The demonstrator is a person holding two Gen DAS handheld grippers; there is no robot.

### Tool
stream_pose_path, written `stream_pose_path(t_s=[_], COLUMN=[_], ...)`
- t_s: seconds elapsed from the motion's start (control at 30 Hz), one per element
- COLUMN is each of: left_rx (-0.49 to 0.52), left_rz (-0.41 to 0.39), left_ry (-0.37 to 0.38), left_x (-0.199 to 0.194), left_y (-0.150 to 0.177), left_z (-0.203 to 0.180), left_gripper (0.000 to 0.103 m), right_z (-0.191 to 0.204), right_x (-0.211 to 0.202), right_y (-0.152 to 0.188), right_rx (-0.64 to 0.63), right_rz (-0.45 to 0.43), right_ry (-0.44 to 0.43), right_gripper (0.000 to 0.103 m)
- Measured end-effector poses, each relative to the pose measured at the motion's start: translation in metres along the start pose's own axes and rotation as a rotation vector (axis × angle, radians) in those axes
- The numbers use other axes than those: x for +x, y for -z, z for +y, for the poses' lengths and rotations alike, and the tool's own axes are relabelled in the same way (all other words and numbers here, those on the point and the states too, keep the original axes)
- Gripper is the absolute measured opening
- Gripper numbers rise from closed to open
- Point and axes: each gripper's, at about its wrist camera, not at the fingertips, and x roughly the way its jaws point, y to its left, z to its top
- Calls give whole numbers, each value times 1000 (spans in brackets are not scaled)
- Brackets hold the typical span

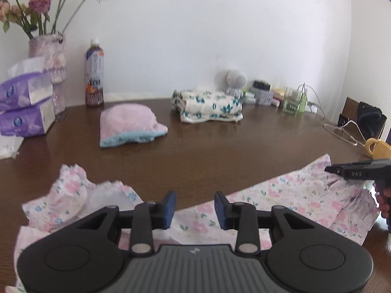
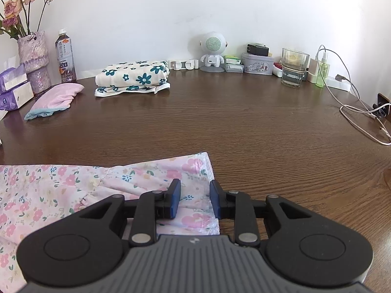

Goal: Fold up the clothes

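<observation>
Pink-flowered cloth, the garment (image 2: 56, 190) you are folding, lies across the lower part of both views on the brown wooden counter (image 2: 244, 127). In the left wrist view its left end is bunched into a crumpled heap at lower left, while the rest stretches flat toward the right edge of the frame. Your left gripper (image 1: 195, 207) stands moderately parted above the garment, and nothing sits between its blue pads (image 1: 170, 207). Your right gripper (image 2: 195, 199) is narrower but also parted; the garment's hemmed right end lies under the gap, and the pads do not press it. In the left wrist view, that right gripper (image 1: 328, 169) enters from the right edge with your hand (image 1: 383, 200) behind it.

Toward the upper left of the right wrist view, a folded white cloth with teal flowers (image 2: 133, 77) and a pink bundle with a blue edge (image 2: 55, 101) rest well apart from the garment.
</observation>
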Motion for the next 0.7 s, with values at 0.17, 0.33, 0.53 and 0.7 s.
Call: stream_pose_path(t_s=[0.17,0.33,0.53,0.7], left_rx=[-98,-131,-154,-194], left_rz=[49,112,154,185], left_ry=[46,-8,0,-43], left_x=[-13,-15,-13,5], left_y=[7,13,11,7], left_z=[17,25,20,19], left_gripper=[40,40,40,28], right_z=[2,4,8,11], right_x=[0,0,0,-1], right_y=[0,0,0,1], right_rx=[-10,-23,-42,-64], right_rz=[-1,-2,-5,-7], right_ry=[12,23,34,27], right_gripper=[28,28,28,31])
